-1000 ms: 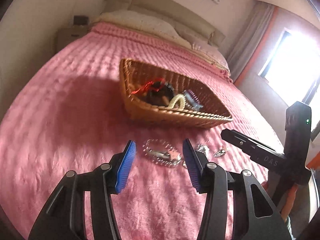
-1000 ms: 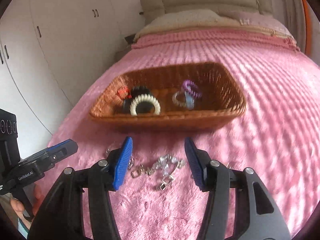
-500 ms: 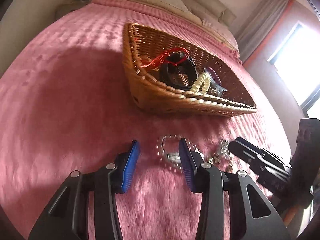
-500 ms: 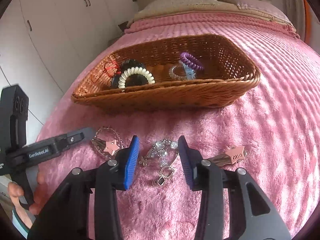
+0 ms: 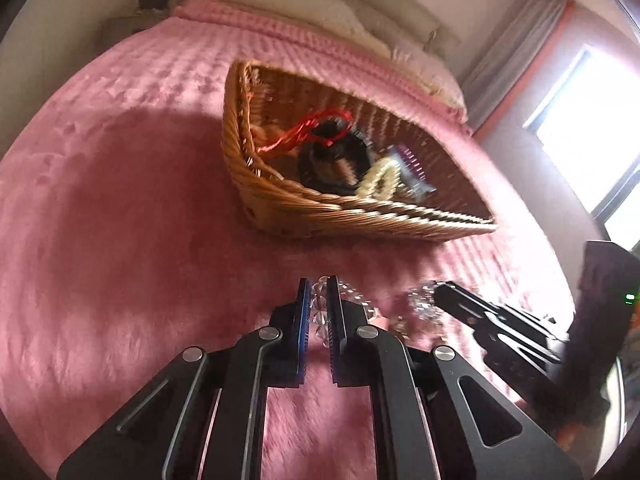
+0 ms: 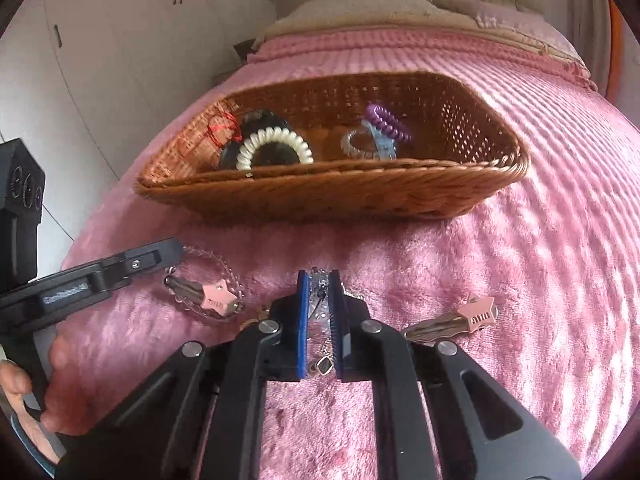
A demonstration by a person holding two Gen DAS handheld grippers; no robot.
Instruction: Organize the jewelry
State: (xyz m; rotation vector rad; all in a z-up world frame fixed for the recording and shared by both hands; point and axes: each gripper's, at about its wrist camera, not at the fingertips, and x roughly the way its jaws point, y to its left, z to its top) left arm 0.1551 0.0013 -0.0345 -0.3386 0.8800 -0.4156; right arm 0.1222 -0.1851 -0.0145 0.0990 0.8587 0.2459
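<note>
A wicker basket (image 5: 360,220) (image 6: 332,196) sits on the pink bedspread and holds hair ties, a red cord and a blue clip. My left gripper (image 5: 319,292) is shut on a clear bead bracelet (image 5: 318,308), which also shows in the right wrist view (image 6: 216,260) just in front of the basket. My right gripper (image 6: 319,284) is shut on a silver chain necklace (image 6: 319,308) lying on the bedspread. The right gripper also shows in the left wrist view (image 5: 444,292).
A pink star hair clip (image 6: 218,300) lies inside the bracelet loop. A second pink star clip (image 6: 476,314) lies to the right of my right gripper. Pillows and a headboard are beyond the basket; a window is at the right.
Both grippers have moved down to the bedspread and closed: the left on the bead bracelet, the right on the silver chain.
</note>
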